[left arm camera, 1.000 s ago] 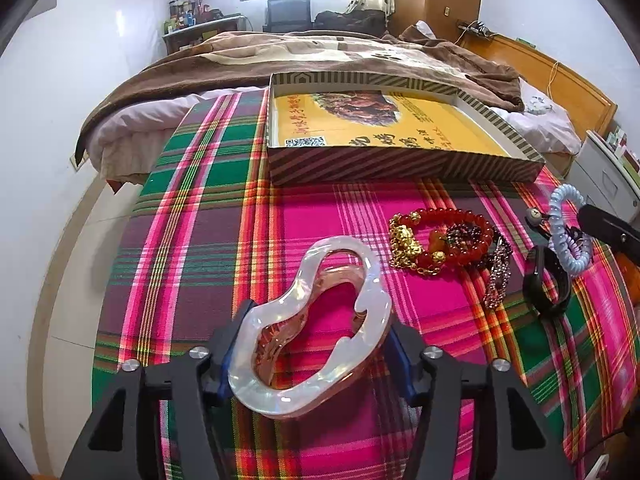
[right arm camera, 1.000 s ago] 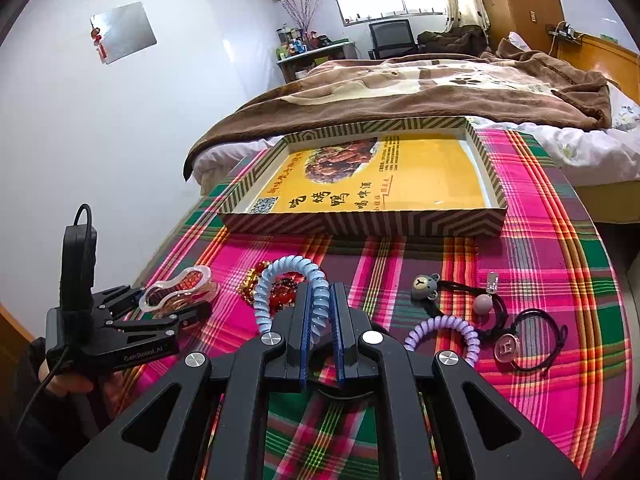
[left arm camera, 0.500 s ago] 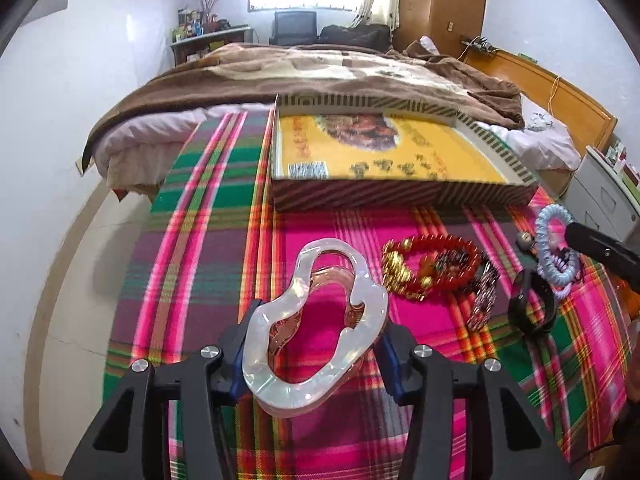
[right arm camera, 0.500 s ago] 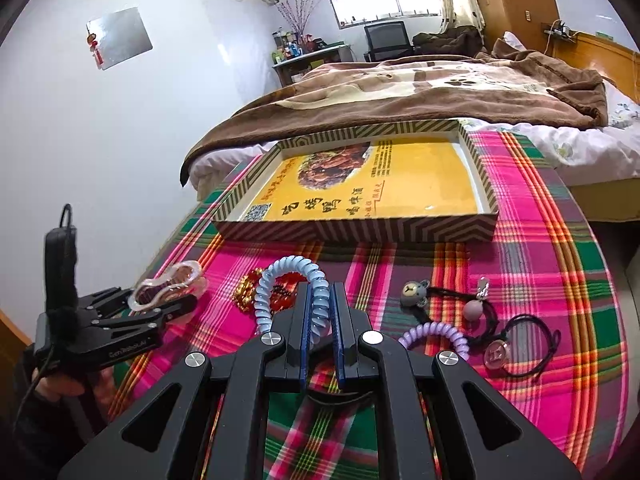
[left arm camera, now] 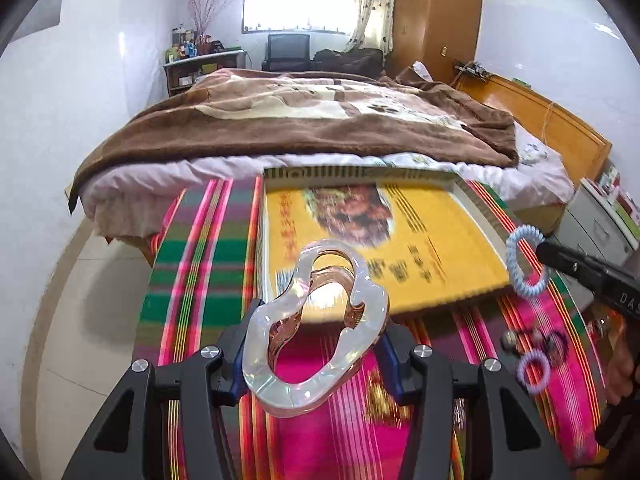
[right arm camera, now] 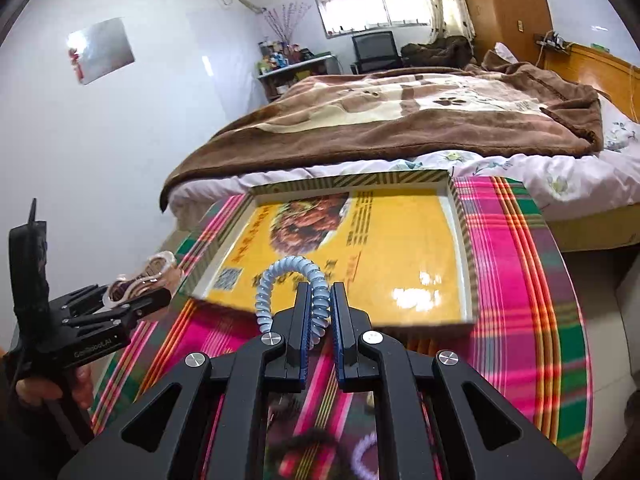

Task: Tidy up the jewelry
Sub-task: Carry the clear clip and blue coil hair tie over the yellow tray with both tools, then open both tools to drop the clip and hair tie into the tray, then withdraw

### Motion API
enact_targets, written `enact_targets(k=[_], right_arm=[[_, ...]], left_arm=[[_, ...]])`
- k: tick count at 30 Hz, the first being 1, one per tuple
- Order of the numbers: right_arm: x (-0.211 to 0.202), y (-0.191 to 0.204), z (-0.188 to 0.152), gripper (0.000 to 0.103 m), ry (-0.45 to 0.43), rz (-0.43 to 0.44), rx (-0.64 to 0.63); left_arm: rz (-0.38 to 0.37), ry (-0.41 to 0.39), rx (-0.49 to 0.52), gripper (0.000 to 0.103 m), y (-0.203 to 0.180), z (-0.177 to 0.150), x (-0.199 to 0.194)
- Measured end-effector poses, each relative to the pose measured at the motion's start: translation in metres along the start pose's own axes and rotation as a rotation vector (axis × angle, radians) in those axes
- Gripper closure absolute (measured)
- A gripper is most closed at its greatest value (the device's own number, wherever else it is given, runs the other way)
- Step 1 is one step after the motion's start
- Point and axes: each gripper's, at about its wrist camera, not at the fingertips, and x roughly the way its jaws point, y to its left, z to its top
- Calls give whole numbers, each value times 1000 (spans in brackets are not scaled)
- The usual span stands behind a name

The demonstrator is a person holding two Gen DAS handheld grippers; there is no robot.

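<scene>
A pearly white hair claw clip (left arm camera: 316, 328) with a rose-gold inner comb is clamped between the pads of my left gripper (left arm camera: 316, 344), lifted over the near edge of the yellow-bottomed striped tray (left arm camera: 472, 296). My right gripper (right arm camera: 320, 312) is shut on a light blue spiral hair tie (right arm camera: 294, 270), held above the tray's near rim (right arm camera: 424, 326). The same hair tie (left arm camera: 524, 264) shows at the right of the left wrist view, and the clip (right arm camera: 144, 276) at the left of the right wrist view.
The tray (right arm camera: 466, 248) rests on a pink, green and orange plaid cloth (right arm camera: 516, 280). A lilac spiral tie (left arm camera: 534, 370), dark hair bands (left arm camera: 554, 344) and blurred beads (left arm camera: 384, 400) lie on the cloth. A bed with a brown blanket (left arm camera: 304, 120) stands behind.
Both grippers have risen and moved forward with their loads, from over the loose jewelry on the cloth to the tray's near edge. Neither grip has changed.
</scene>
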Motion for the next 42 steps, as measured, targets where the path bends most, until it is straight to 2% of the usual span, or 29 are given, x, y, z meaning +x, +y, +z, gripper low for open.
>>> enact_targets(k=[10, 20, 30, 38, 40, 42], right_arm=[[75, -15, 38, 93, 93, -67, -14], [137, -20, 52, 93, 190, -98, -15], [164, -27, 62, 93, 234, -144, 14], [170, -31, 61, 93, 247, -164, 23], [171, -32, 60, 92, 251, -177, 30], [171, -33, 60, 89, 249, -177, 35]], left_arm=[[-29, 41, -7, 52, -2, 49, 73], [-14, 119, -13, 52, 3, 62, 135], [2, 163, -28, 51, 8, 63, 161], [1, 169, -20, 51, 5, 63, 163], [0, 171, -22, 49, 5, 64, 163], [8, 166, -26, 39, 4, 64, 161]])
